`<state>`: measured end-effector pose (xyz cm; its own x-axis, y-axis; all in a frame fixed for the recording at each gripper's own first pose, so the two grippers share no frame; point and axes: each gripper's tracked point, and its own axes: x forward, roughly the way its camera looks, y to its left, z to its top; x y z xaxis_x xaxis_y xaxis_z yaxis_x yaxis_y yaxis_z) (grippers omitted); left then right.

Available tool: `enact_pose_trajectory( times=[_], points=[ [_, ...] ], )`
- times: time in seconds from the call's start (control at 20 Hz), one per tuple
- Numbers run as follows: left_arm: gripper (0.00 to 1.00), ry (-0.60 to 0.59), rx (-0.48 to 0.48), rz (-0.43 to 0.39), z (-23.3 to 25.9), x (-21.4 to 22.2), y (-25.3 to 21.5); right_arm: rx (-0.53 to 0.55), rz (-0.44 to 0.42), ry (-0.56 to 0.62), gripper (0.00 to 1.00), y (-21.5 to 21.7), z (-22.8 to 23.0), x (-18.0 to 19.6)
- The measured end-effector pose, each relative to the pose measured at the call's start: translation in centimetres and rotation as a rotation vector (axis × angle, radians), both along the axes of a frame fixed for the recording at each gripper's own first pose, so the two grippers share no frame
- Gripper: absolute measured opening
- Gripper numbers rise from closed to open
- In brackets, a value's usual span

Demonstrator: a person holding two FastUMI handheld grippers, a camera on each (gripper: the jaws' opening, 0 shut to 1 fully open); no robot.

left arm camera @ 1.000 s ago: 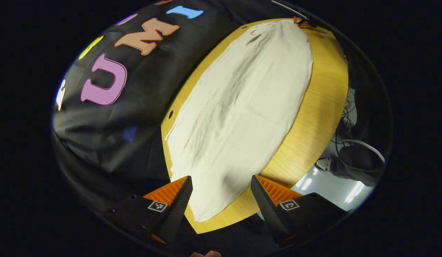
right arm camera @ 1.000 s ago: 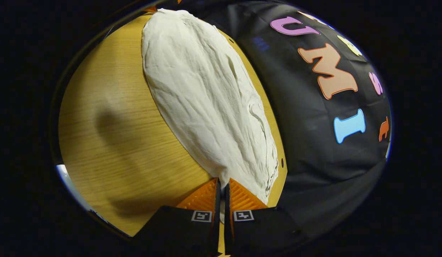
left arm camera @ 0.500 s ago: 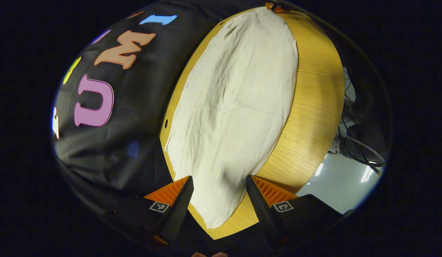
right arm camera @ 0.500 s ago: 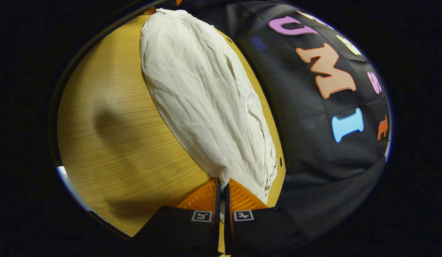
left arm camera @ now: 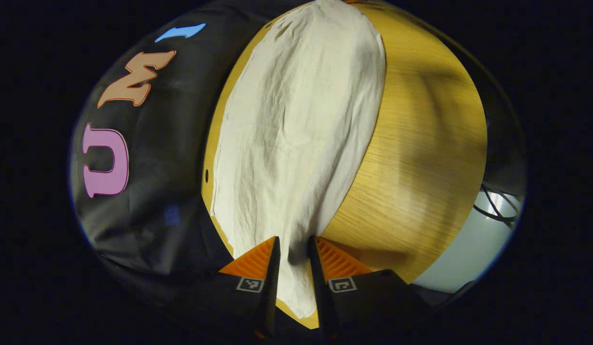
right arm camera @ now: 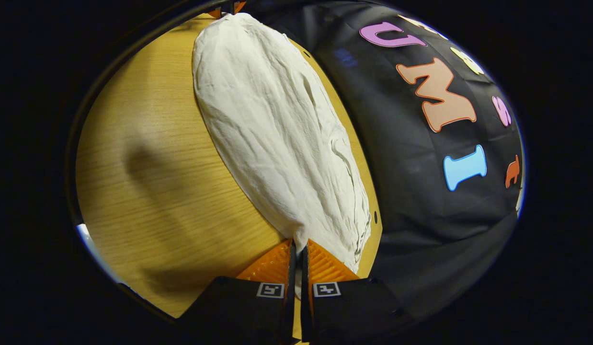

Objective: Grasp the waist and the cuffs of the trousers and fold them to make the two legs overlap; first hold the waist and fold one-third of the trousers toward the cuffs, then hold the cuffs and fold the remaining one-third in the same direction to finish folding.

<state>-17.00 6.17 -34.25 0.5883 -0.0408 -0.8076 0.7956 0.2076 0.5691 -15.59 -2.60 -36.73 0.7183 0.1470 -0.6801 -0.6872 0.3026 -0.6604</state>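
Cream-white trousers [left arm camera: 296, 120] lie lengthwise along the back of a wooden table [left arm camera: 421, 143], folded so they form one long strip. In the left gripper view, my left gripper [left arm camera: 292, 244] is at the near end of the strip. Its fingers have drawn in on a gathered bit of cloth that runs between them. In the right gripper view, the trousers [right arm camera: 277, 134] stretch away from my right gripper [right arm camera: 298, 247]. This gripper is shut on the corner of the opposite end, at the table's [right arm camera: 157, 167] back edge. I cannot tell which end is the waist.
The booth's black cloth wall [left arm camera: 157, 191] hangs right behind the table's far edge. Bare wood lies on the front side of the trousers. Pale floor [left arm camera: 469, 249] and some cables [left arm camera: 497, 206] show past the table's end.
My left gripper's fingers have come together from wide open onto the trousers' end, and it has shifted over that end. The right gripper has stayed shut and still.
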Motion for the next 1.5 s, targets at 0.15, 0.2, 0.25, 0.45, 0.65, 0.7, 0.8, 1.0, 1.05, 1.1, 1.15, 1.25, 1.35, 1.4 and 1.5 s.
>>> enact_pose_trajectory(
  times=[0.15,0.2,0.25,0.45,0.65,0.7,0.8,1.0,1.05,1.1,1.15,1.25,1.35,1.4,1.5],
  points=[
    [0.15,0.026,-0.007,0.009,-0.4,-0.7,-0.2,0.005,-0.003,0.007,0.08,-0.1,-0.1,0.0],
    [0.03,0.027,-0.008,0.012,-0.3,-0.8,-0.4,0.007,-0.002,0.011,0.08,-0.1,-0.1,0.0],
    [0.05,0.026,-0.015,0.013,-0.4,-0.8,-0.3,0.013,-0.009,0.018,0.05,-0.1,-0.1,0.1],
    [0.00,0.008,-0.064,0.093,0.2,0.1,0.1,0.045,-0.052,-0.001,0.08,-0.5,1.2,1.0],
    [0.00,-0.062,-0.099,0.139,3.0,2.4,0.7,0.086,-0.090,-0.091,0.08,-0.7,4.8,3.3],
    [0.00,-0.086,-0.098,0.146,3.8,3.4,0.8,0.095,-0.095,-0.111,0.08,-0.6,5.8,3.7],
    [0.00,-0.126,-0.100,0.162,5.2,5.0,0.6,0.112,-0.099,-0.155,0.08,-0.5,7.4,4.9],
    [0.00,-0.192,-0.083,0.163,8.1,8.0,0.6,0.149,-0.115,-0.210,0.08,-0.7,9.8,7.0],
    [0.00,-0.206,-0.077,0.164,8.8,8.5,0.7,0.160,-0.118,-0.221,0.08,-0.7,10.3,7.6],
    [0.00,-0.218,-0.070,0.166,9.3,9.2,0.7,0.170,-0.119,-0.230,0.08,-0.7,10.8,8.1],
    [0.00,-0.231,-0.064,0.169,10.0,9.9,0.7,0.181,-0.118,-0.240,0.08,-0.6,11.2,8.5],
    [0.00,-0.251,-0.050,0.175,10.9,11.2,0.7,0.204,-0.116,-0.259,0.08,-0.4,12.1,9.8],
    [0.00,-0.279,-0.041,0.160,11.9,13.0,0.4,0.225,-0.121,-0.283,0.08,-0.1,12.9,11.4],
    [0.00,-0.297,-0.032,0.153,12.3,14.2,0.3,0.233,-0.129,-0.290,0.08,-0.1,13.1,12.6],
    [0.00,-0.311,-0.059,0.165,12.8,16.1,0.2,0.232,-0.149,-0.301,0.08,0.1,13.5,14.9]
  ],
)
